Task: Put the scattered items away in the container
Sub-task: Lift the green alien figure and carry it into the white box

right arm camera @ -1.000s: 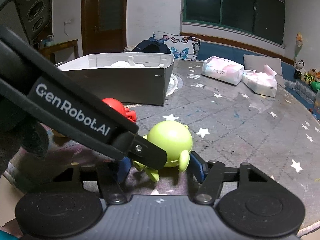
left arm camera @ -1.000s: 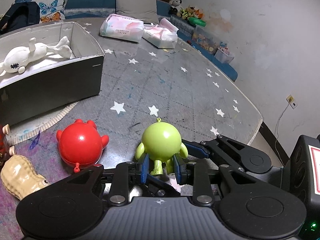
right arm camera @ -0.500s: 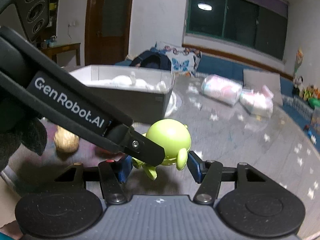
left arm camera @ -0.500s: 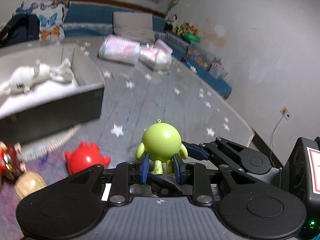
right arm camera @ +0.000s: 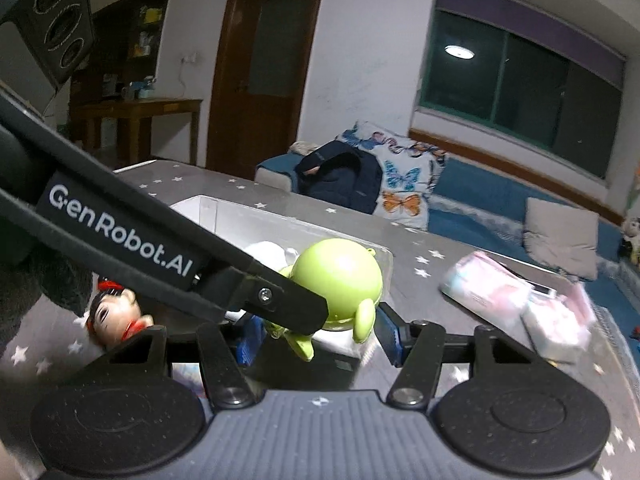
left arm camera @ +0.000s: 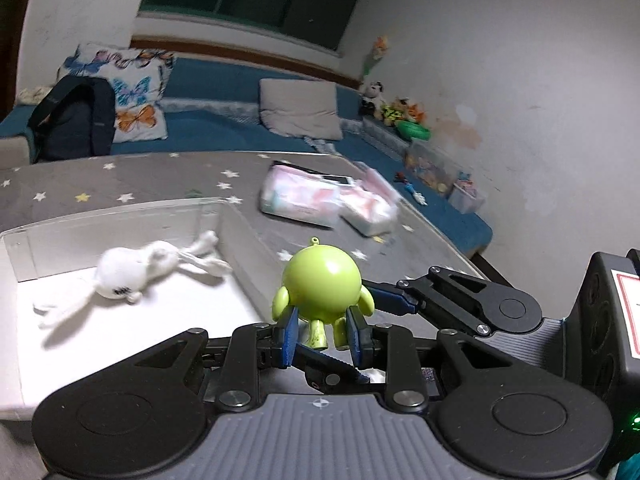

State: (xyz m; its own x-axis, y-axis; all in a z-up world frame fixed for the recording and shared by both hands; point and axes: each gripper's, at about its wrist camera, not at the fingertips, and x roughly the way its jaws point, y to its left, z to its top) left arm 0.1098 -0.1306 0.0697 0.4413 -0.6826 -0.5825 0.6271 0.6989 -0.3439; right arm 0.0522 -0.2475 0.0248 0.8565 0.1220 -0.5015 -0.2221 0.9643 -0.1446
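Note:
My left gripper is shut on the legs of a round green toy figure and holds it in the air beside the right wall of the grey box. A white plush rabbit lies inside the box. In the right wrist view the green toy sits between the wide-apart fingers of my right gripper, which is open and does not touch it. The left gripper's arm crosses that view. A doll head lies on the table to the left.
Two pink tissue packs lie on the star-patterned table beyond the box. A blue sofa with a butterfly pillow and a dark backpack stands behind the table. The table edge runs on the right.
Both grippers have risen well above the table with the green toy and moved toward the box. The red toy and the peanut have dropped out of view.

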